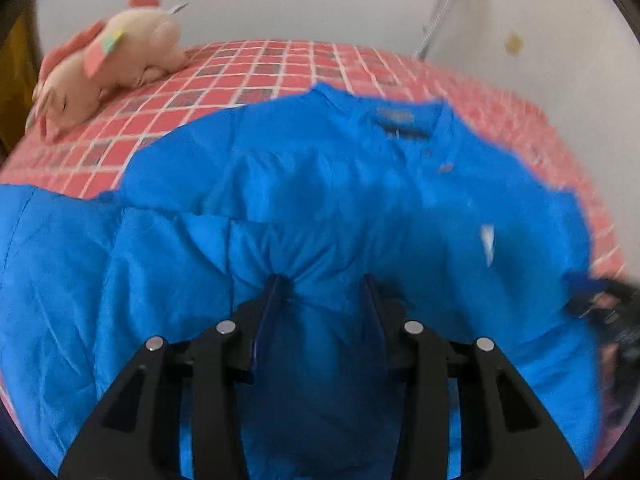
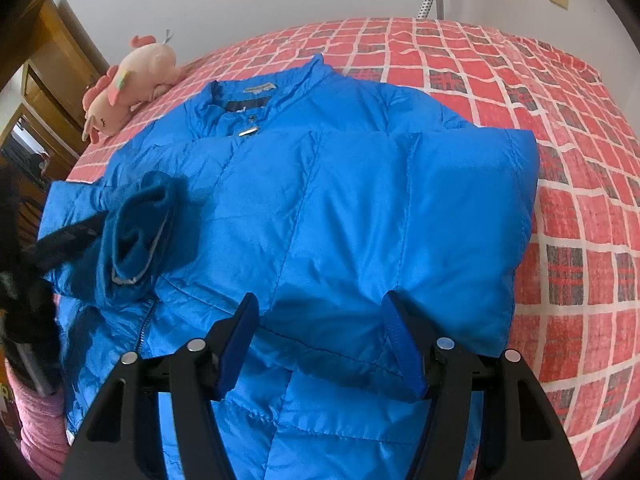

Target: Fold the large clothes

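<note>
Nearest the left camera, the left tongs [image 1: 322, 280] stand part spread, bunched blue jacket [image 2: 320, 208] fabric between their tips, grip uncertain. The right tongs [image 2: 320, 308] hover spread above the jacket, flat on the red checked bed [image 2: 580, 160]. Beyond lies a pink plush toy [image 2: 128, 80].

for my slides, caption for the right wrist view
Right gripper open above a blue puffer jacket on a red checked bedspread.
</note>
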